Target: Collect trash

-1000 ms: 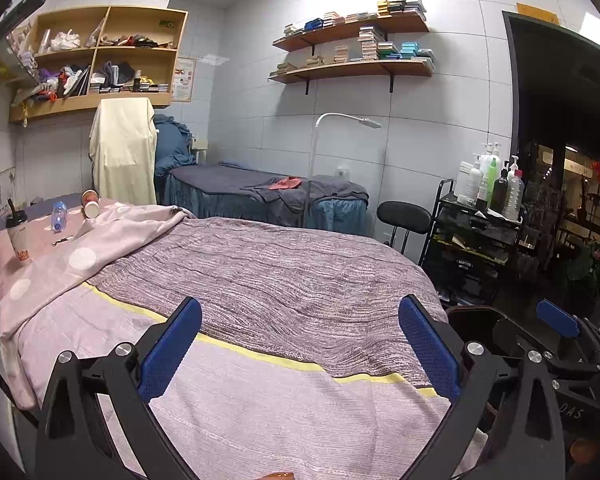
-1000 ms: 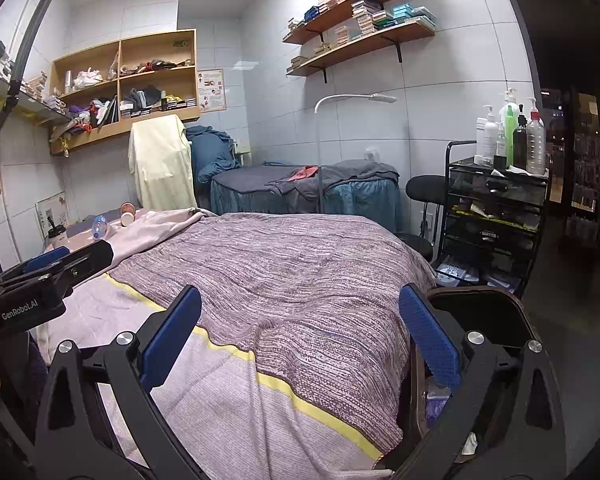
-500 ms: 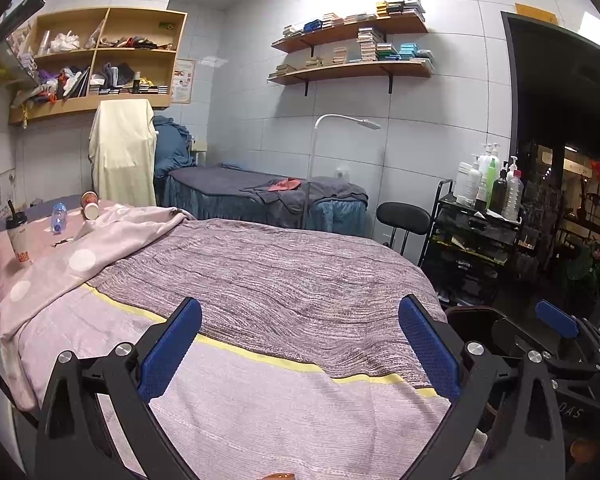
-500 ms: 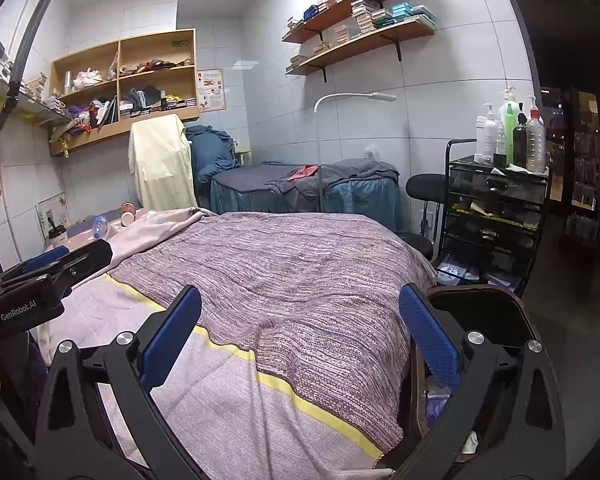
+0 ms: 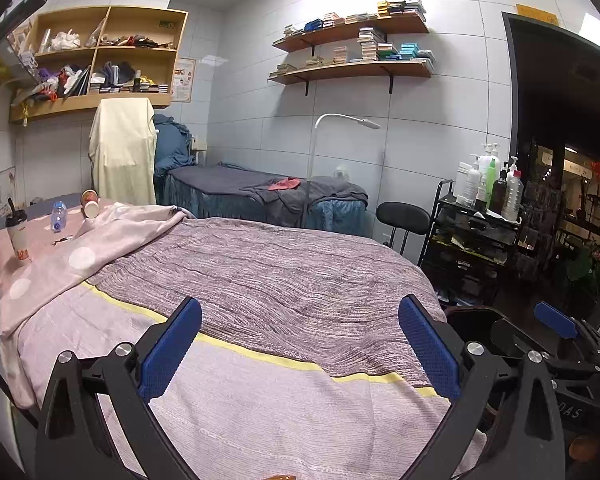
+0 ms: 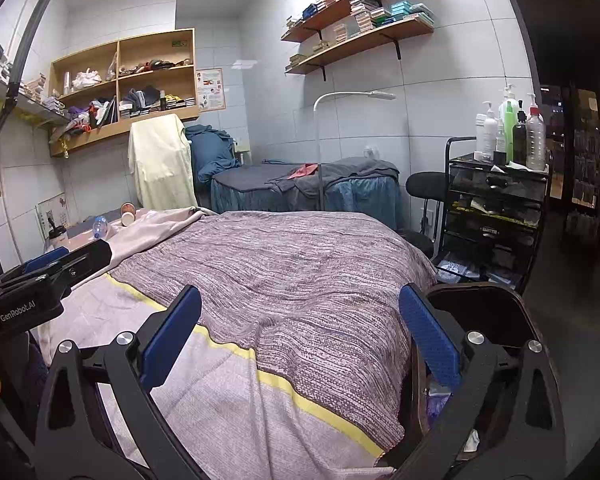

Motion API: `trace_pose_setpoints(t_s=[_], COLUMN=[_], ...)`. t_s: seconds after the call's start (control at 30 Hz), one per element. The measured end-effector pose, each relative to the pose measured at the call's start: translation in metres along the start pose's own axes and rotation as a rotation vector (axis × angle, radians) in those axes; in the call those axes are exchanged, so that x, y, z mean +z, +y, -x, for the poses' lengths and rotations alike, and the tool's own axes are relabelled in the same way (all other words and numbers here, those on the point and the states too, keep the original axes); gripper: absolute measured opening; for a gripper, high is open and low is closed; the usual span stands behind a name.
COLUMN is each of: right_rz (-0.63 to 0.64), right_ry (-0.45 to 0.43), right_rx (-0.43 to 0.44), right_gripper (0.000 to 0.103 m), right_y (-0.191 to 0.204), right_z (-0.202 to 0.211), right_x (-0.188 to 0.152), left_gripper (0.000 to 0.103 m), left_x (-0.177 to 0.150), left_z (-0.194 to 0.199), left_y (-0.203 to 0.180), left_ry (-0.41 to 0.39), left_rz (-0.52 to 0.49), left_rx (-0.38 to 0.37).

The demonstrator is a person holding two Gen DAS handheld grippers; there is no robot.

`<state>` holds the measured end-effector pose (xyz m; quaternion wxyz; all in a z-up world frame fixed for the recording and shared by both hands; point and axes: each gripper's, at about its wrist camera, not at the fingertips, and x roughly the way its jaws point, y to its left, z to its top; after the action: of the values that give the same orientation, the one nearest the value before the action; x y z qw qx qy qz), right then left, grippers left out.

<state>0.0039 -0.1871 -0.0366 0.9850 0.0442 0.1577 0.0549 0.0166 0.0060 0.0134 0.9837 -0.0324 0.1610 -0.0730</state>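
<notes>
Trash lies at the far left end of the bed: a drink cup with a straw, a small plastic bottle on its side and a tipped paper cup. They also show in the right wrist view: the cup, the bottle and the paper cup. My left gripper is open and empty over the near end of the bed. My right gripper is open and empty, beside a dark bin at the bed's right corner. The bin holds some litter.
The bed carries a purple woven blanket and a pink dotted quilt. A second bed, a floor lamp, a black stool and a black trolley with bottles stand beyond. Wall shelves hang above.
</notes>
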Motion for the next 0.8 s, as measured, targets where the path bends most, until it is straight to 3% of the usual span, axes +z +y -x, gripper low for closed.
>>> trace_pose_setpoints(t_s=[0.8], right_rz=[-0.004], right_ry=[0.011], right_rx=[-0.001], right_gripper=[0.097], right_y=[0.0034], right_z=[0.0007], right_x=[-0.0079], left_gripper=[0.097], left_x=[-0.002], left_z=[0.0002], left_y=[0.0025], left_ry=[0.014], left_rz=[0.015], left_rx=[0.001])
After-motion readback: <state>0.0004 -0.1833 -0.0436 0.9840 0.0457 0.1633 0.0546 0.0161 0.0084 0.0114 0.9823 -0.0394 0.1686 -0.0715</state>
